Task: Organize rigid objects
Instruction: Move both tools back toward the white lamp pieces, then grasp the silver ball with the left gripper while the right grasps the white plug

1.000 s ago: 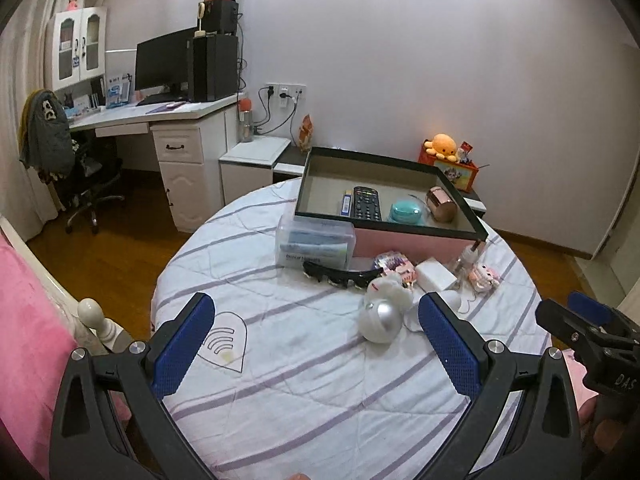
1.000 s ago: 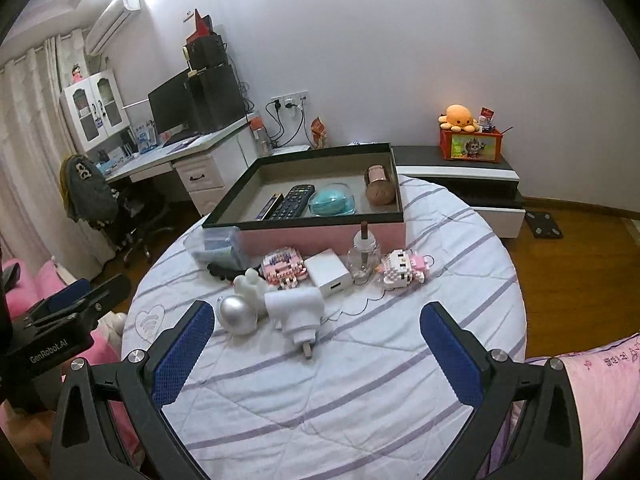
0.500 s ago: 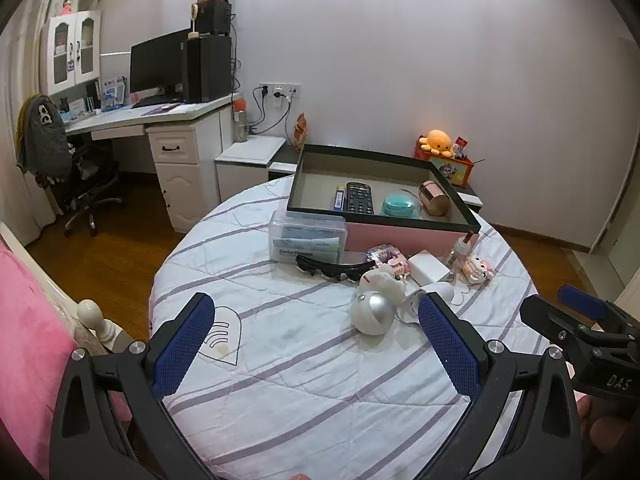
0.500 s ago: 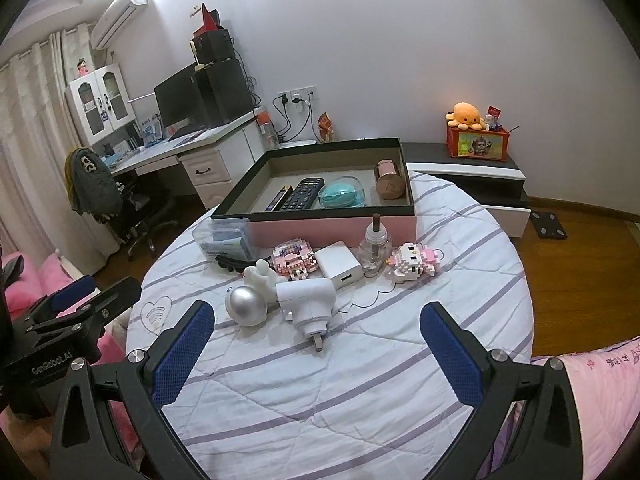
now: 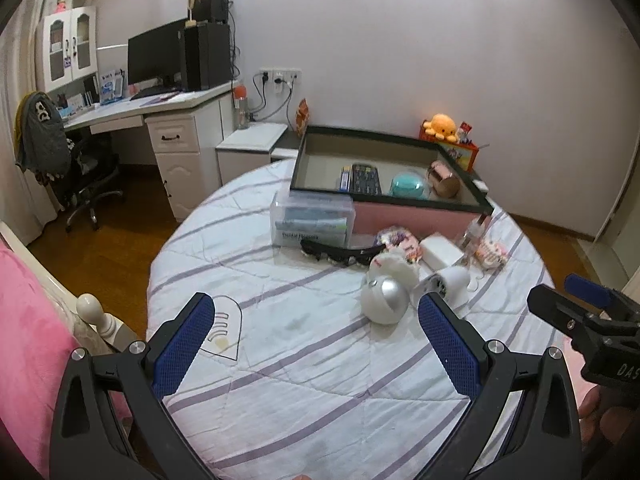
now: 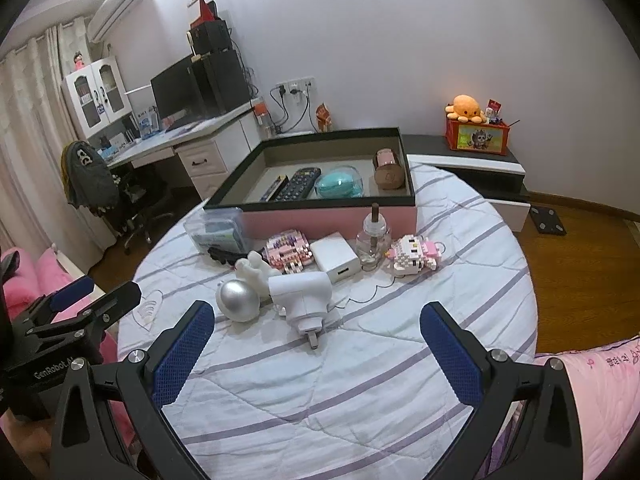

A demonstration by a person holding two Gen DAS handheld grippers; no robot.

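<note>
**Sorting partly done: four things boxed, a cluster left on the table**

Both claws hang wide open and empty over the quilted, striped table [image 6: 360, 380]: the left gripper [image 5: 316, 344] and the right gripper [image 6: 316, 344].

The shallow box [image 6: 332, 218], dark-rimmed with a pink wall, already holds a black remote [image 6: 298, 183], a slim blue-edged item beside it, a smooth teal dome [image 6: 339, 185] and a round pink-topped tin [image 6: 386, 168].

Left outside, by the look of it: a clear plastic case [image 5: 312, 220], a black toothed hair clip [image 5: 336, 254], two knobbly pink brick figures [image 6: 412, 254], a white square charger [image 6: 335, 255], a small glass bottle [image 6: 373, 242], a white plug adapter [image 6: 302, 294] and a glossy silver ball [image 6: 238, 300].
</note>
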